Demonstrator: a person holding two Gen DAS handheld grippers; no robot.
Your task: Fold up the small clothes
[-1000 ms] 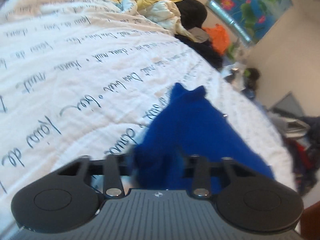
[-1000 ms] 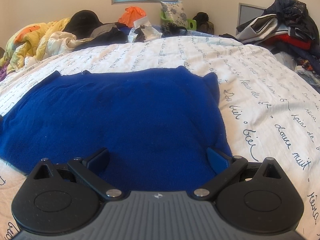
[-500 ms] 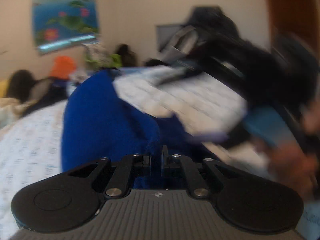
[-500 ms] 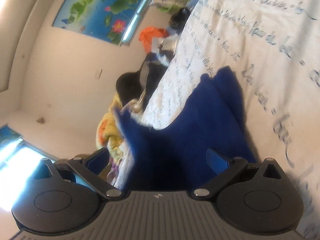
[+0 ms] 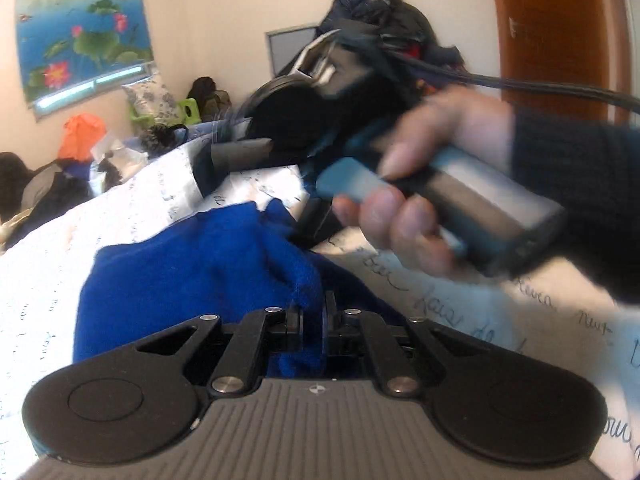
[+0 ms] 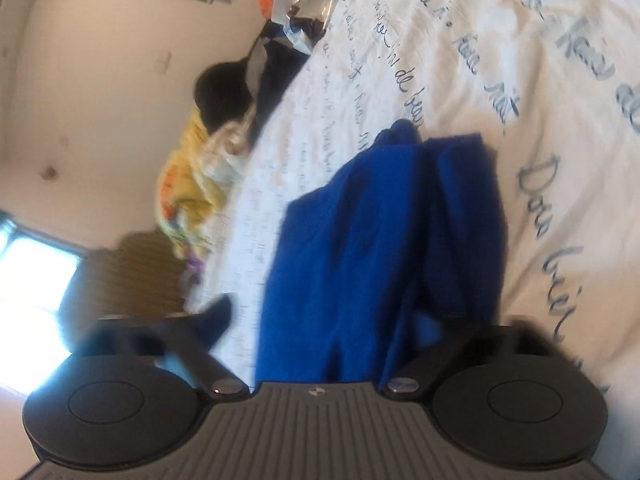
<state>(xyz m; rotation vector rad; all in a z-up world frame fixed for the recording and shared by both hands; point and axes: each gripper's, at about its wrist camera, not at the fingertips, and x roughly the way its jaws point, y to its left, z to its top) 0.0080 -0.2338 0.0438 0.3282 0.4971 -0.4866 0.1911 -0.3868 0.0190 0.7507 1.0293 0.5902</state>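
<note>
A small blue fleece garment (image 5: pixel 192 264) lies bunched on the white bedspread with handwriting print (image 5: pixel 48 264). My left gripper (image 5: pixel 312 312) is shut on a fold of its edge, lifted a little off the bed. In the same view a person's hand (image 5: pixel 400 216) in a dark sleeve holds the blurred right gripper just past the garment. In the right wrist view the blue garment (image 6: pixel 360 240) lies doubled over itself, and it runs between the jaws of the right gripper (image 6: pixel 328 316). Those jaws are closing, still blurred and apart, and I see no pad pressing on the cloth.
A heap of yellow and dark clothes (image 6: pixel 192 176) and an orange bag (image 5: pixel 80 136) sit at the far end of the bed. More dark clothing (image 5: pixel 376 12) is piled by the wall beside a brown door (image 5: pixel 556 28). A cable (image 5: pixel 520 84) trails from the right gripper.
The left gripper closed on the garment's edge and carried it across, folding the cloth over. The right gripper rolled and moved sideways, and the flat garment now lies doubled.
</note>
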